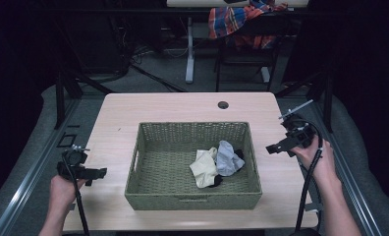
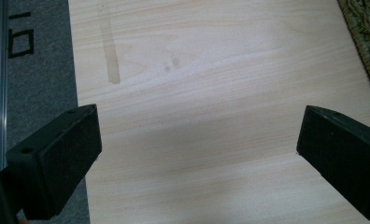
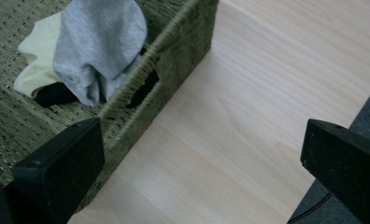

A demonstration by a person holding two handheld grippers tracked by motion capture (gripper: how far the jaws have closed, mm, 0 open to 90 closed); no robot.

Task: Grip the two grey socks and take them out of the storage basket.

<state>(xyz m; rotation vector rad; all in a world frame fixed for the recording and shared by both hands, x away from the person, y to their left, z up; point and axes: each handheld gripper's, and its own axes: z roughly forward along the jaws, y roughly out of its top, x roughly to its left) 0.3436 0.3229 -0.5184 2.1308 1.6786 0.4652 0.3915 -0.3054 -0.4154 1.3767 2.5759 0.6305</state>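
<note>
Flanking basket [image 1: 192,199], left tongs [image 1: 98,173], right tongs [image 1: 275,148], agape over bare table [image 1: 148,105]

The room is dim and the far corners are almost black. Soft light falls from above on the table [image 1: 182,105], which looks pale and a bit washed out. The basket [image 1: 148,196] casts a small, soft shadow. Up close, the black jaws look fuzzy. The high view is grainy.

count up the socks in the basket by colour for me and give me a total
Pale yellow sock: 1
Grey sock: 1
Black sock, mostly hidden under the others: at least 1, cannot tell if more
Total in the basket: 3 visible
</note>
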